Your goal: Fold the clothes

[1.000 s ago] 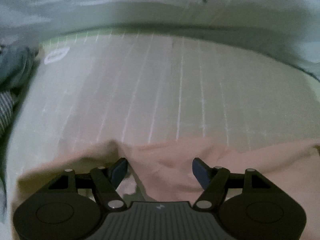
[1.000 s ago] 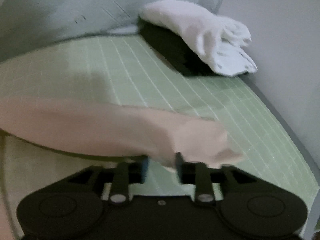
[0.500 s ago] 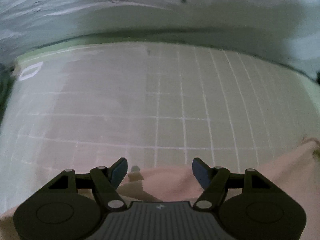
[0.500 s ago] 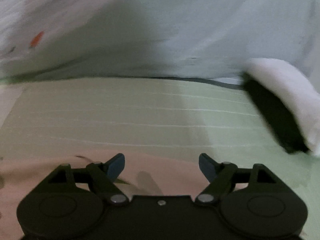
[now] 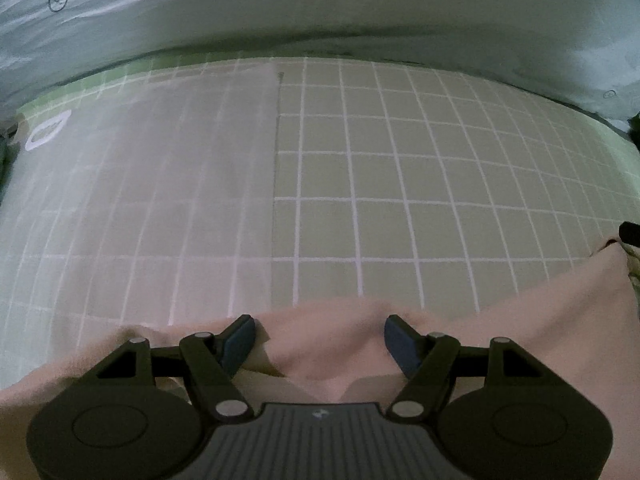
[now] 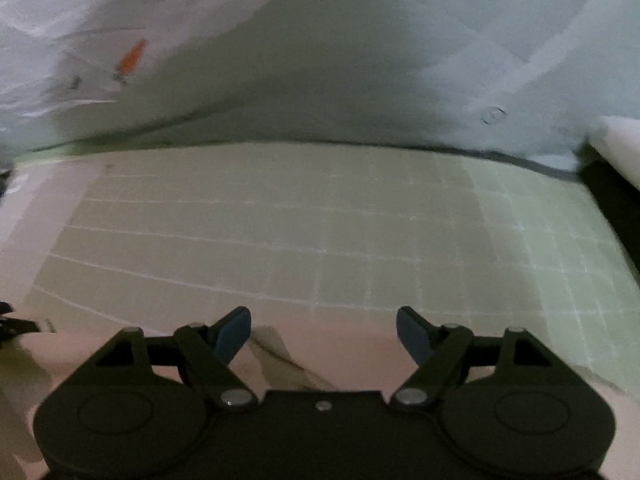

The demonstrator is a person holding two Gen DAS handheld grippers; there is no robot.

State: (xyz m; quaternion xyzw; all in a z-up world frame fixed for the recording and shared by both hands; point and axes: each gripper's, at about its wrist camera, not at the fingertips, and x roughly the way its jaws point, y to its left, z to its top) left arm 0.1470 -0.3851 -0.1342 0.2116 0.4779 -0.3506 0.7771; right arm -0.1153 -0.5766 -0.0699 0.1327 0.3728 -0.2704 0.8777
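**Pink garment under two open tools**

Pink soft cloth, one garment, lies nearest in both wrist views, spread flat over the near edge of the green grid-lined mat that covers the surface. The left tool stands wide above it, with a raised fold of the pink cloth between its two blue pads, which do not press on it. The right tool also stands wide after its jaws have just been opening; the pink garment lies beneath the gap, gripped by neither pad. Beyond, the one mat runs bare to its far edge. Behind it hangs one pale crumpled sheet with one orange carrot print. At the far right, one white folded cloth rests on one dark item.
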